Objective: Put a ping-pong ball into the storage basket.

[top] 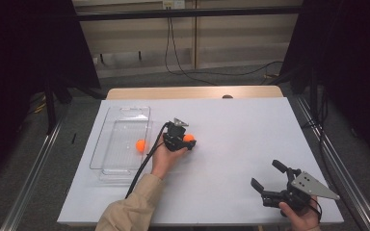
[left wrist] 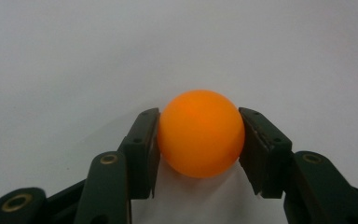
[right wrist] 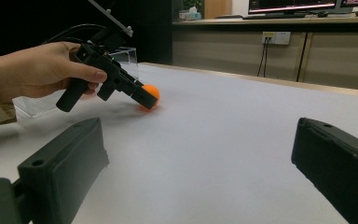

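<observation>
Left tool [left wrist: 199, 154]; seemingly two orange balls [top: 189, 138].

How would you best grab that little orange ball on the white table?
Pinch the orange ball across its widest middle, coming low along the table, as the left tool does: it is round, so pads on opposite sides keep it from squirting out.

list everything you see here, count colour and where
orange ball: 1, orange, on the white table top between the left gripper's pads
second orange ball: 1, orange, inside the clear tray
clear tray: 1, transparent plastic, left part of the table
table: 1, white top with a wooden far edge
cable on the floor: 1, black, beyond the table
left gripper: 1, black, mid table, shut on the orange ball
right gripper: 1, black with a grey plate, near right corner, jaws open
</observation>
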{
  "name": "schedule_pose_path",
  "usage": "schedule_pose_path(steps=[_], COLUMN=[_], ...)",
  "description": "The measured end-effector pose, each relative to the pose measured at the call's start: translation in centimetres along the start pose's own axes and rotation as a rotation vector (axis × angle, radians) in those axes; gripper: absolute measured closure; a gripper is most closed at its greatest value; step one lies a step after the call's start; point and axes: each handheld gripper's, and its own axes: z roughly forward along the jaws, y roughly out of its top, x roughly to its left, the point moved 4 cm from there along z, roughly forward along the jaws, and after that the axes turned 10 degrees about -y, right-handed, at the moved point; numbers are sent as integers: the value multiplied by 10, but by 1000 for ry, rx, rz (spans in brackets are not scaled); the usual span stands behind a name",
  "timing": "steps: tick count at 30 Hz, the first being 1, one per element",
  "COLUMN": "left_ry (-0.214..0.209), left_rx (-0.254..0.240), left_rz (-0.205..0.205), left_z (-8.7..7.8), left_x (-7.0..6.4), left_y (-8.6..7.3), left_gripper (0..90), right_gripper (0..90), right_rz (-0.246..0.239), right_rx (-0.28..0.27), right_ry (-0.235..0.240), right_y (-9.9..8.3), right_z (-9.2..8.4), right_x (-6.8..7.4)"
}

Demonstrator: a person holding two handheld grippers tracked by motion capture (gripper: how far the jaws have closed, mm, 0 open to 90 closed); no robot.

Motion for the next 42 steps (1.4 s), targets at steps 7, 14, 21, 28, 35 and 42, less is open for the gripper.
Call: schedule_pose_path(steps=[7,14,21,28,35,42], left_ry=[-22,-39,-47,-55,-59,-65], left_rx=[-7,-11,-22,-34,-27,-20], left_rz=[-23,-30,-35,-46,-54,-64], left_z=[-4,-10,-17,-22,-26,-26], left_x=[-3,-5,-7,-9,-9,-9], left_y=[2,4,7,8,9,9], left_gripper=[509,509,509,509,509,510], right_gripper=[22,22,22,22,22,22], right_rz=[-1,0,-2,-4,-4,-4], right_rx=[-1,-2,-2,-4,-2,-3], right_ry=[0,1,2,1,0,0], right_y=[0,0,0,1,1,1], right_z=[0,0,0,0,1,0], right_x=[0,0,1,1,1,1])
